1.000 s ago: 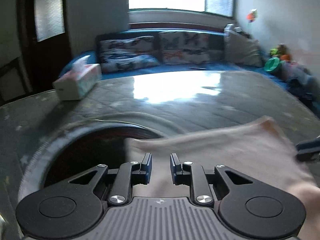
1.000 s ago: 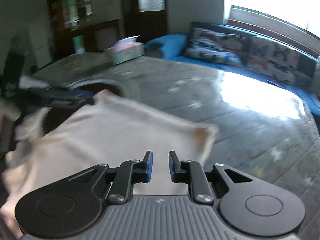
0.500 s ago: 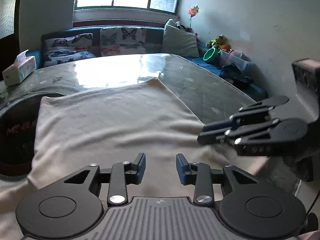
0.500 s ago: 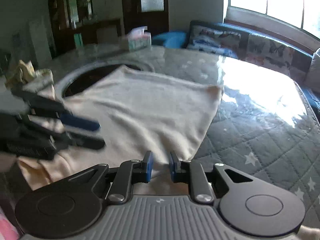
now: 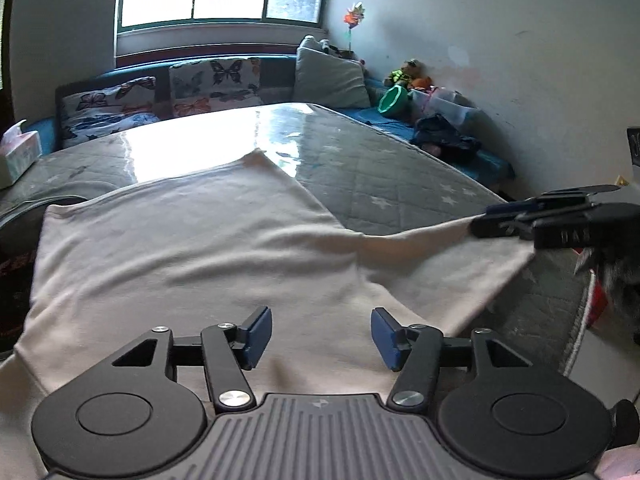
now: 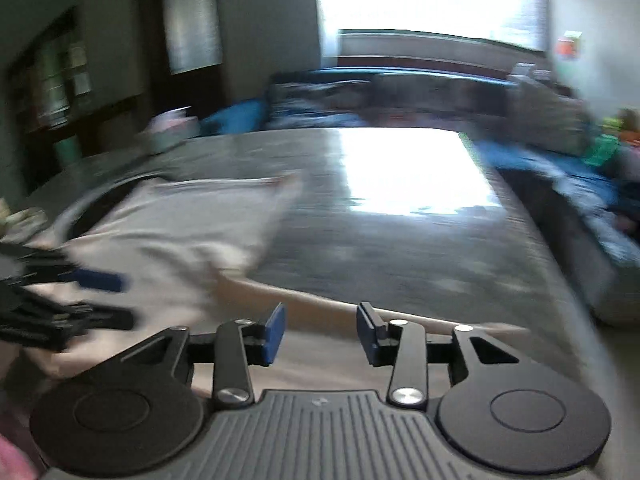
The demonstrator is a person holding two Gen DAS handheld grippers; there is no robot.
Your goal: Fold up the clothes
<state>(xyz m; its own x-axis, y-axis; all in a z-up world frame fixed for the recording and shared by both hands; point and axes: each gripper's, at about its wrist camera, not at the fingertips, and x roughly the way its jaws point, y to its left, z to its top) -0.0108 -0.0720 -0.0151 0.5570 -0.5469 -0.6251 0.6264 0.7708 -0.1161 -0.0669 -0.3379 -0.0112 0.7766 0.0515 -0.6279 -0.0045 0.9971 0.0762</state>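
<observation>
A cream shirt (image 5: pixel 192 248) lies spread flat on the grey quilted table cover (image 5: pixel 400 184). One flap stretches right toward the table's edge. My left gripper (image 5: pixel 321 334) hovers open over the shirt's near hem, with nothing between its blue pads. In the left wrist view my right gripper (image 5: pixel 520 216) sits at the tip of that right flap. The right wrist view is blurred: my right gripper (image 6: pixel 320 330) is open above the shirt's (image 6: pixel 176 220) near edge. The left gripper (image 6: pixel 122 300) shows at its far left.
A tissue box (image 5: pixel 18 154) stands at the table's far left, beside a dark round opening (image 5: pixel 12 248) partly under the shirt. A blue sofa with butterfly cushions (image 5: pixel 200 88) runs behind the table. Toys and a green bowl (image 5: pixel 394 98) sit by the right wall.
Both grippers held the shirt shut a second ago, spread it on the table, and their fingers have since opened. The right gripper has swung out to the right.
</observation>
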